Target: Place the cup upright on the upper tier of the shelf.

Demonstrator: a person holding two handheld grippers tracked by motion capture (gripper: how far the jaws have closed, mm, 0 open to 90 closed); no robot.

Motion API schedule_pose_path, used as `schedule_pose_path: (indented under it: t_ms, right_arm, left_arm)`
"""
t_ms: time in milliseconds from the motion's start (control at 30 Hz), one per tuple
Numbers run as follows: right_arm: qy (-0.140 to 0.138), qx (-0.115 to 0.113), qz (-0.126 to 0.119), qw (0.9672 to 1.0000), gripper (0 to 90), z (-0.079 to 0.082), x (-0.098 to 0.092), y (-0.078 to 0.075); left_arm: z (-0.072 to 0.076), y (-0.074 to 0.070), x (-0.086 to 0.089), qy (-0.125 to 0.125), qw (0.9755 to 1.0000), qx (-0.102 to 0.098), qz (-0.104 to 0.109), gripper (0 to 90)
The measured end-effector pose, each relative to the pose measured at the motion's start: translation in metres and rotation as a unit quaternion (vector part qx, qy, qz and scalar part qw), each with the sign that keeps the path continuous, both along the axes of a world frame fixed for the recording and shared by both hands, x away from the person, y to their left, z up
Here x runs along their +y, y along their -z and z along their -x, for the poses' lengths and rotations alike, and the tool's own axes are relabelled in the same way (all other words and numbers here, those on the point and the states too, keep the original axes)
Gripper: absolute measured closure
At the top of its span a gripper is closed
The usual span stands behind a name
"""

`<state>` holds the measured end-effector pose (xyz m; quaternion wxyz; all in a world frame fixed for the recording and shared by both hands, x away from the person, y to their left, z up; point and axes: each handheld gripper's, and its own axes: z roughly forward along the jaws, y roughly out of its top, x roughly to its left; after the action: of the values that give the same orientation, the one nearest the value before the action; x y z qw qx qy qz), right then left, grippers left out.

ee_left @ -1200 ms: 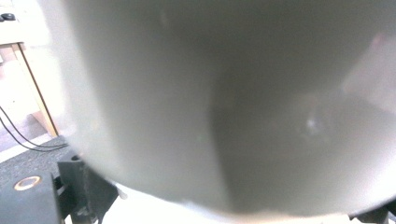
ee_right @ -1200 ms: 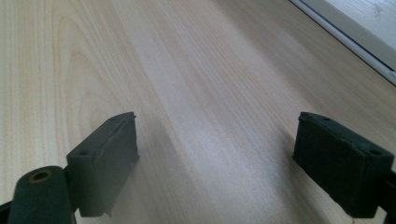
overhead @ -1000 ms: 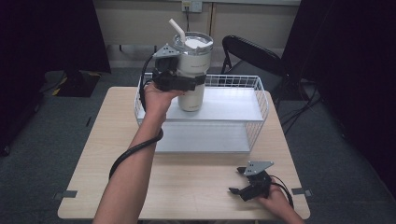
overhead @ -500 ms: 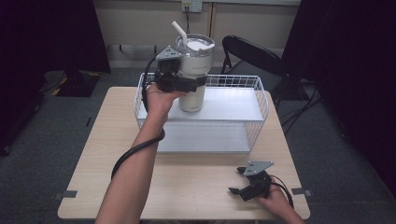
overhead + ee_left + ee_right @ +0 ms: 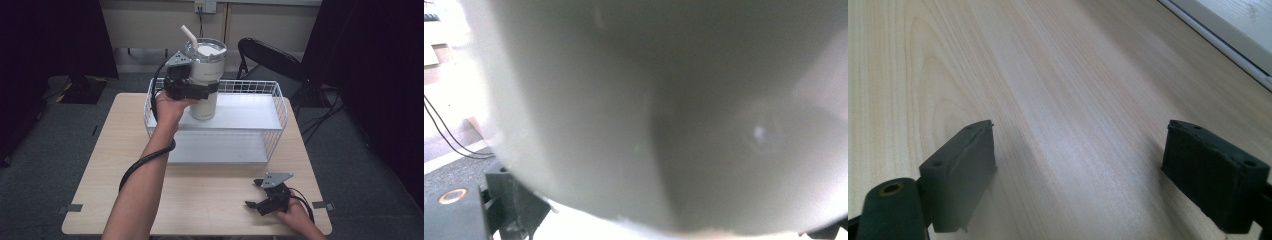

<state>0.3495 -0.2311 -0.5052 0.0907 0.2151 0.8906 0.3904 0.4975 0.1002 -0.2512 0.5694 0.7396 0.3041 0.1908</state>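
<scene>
- Pale wooden table (image 5: 210, 200) stands on grey carpet, with dark curtains to both sides and a beige wall at the far end of the room
- Nearest, at the near right corner of the table, the right gripper (image 5: 256, 194) rests low over the wood in the person's right hand (image 5: 295, 217); its two black jaws stand wide apart, and in the right gripper view (image 5: 1080, 155) only bare tabletop lies between them
- Beyond it, across the middle of the table, sits one white wire basket (image 5: 277, 125) with a pale flat floor, its long side running left to right
- Over the far left part of the basket, the left gripper (image 5: 200, 91) is held up by the person's left hand (image 5: 167, 106), the forearm reaching in from the near edge; its jaws are clamped on the body of the tumbler (image 5: 205, 80)
- One tumbler, cream-white with a clear lid, stands upright, long axis vertical, mouth up; its base is inside the basket's rim, and I cannot tell whether it touches the floor
- One pale straw (image 5: 190, 36) rises from the lid and leans to the far left
- Close up in the left gripper view, the tumbler's blurred grey-white wall (image 5: 664, 110) lies right against the camera
- Farthest, one black folding chair (image 5: 270, 57) stands behind the table at the right
</scene>
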Motion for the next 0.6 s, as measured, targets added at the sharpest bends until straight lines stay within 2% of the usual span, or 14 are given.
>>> schedule_pose_path:
  t_ms: [267, 600]
  right_arm:
    - [0.000, 0.000, 0.000, 1.0000, 13.1, 0.0000, 0.0000, 0.0000]
    - [0.000, 0.000, 0.000, 1.0000, 13.1, 0.0000, 0.0000, 0.0000]
  left_arm:
    - [0.0013, 0.0004, 0.0021, 0.013, 0.9998, -0.008, -0.009, 9.6]
    - [0.0028, 0.0043, 0.0059, 0.018, 0.9997, -0.015, 0.002, 9.6]
